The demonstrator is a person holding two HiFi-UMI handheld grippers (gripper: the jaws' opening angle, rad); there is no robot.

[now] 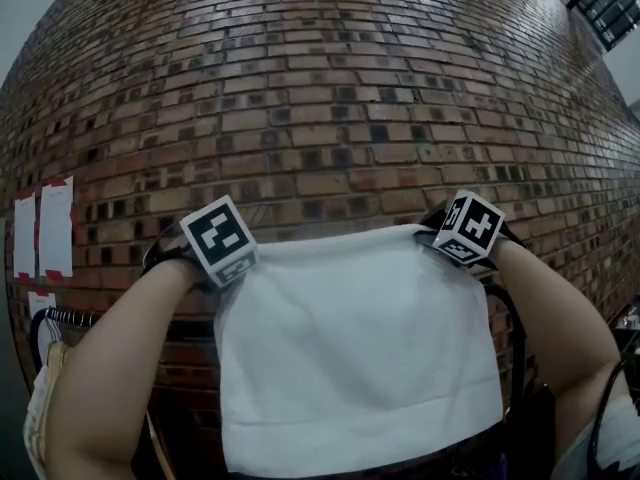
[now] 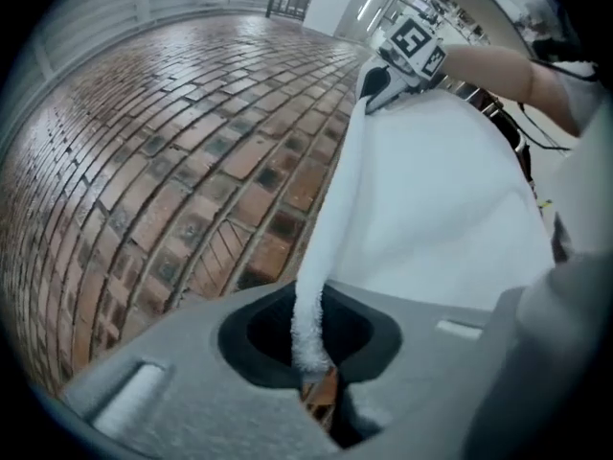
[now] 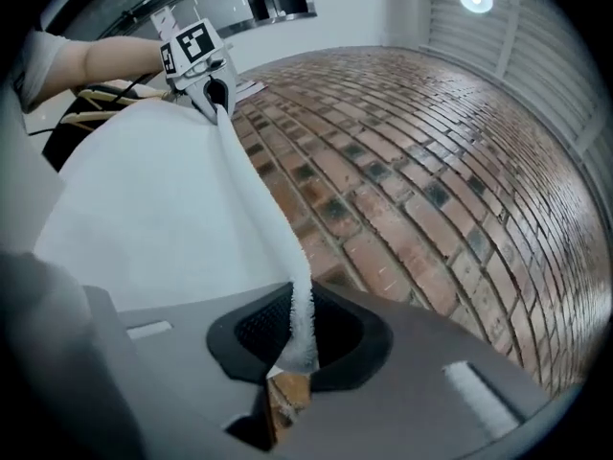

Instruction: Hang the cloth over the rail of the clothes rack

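White cloth (image 1: 355, 348) clamped in left gripper (image 2: 313, 377), right gripper (image 3: 287, 377).

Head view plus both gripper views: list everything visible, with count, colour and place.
cloth: one, white, stretched between the two grippers, hanging in front of the wall
brick wall: one, red-brown, fills the background
paper sheets: three, white with red tape, on the wall at far left
rail: one, dark, lower left behind the arm
pale fabric: one, cream, hanging at the lower left edge
left gripper: one, grey with a black-and-white marker cube, shut on the cloth's upper left corner
right gripper: one, same colours, shut on the cloth's upper right corner
forearms: two, bare, lower left and lower right
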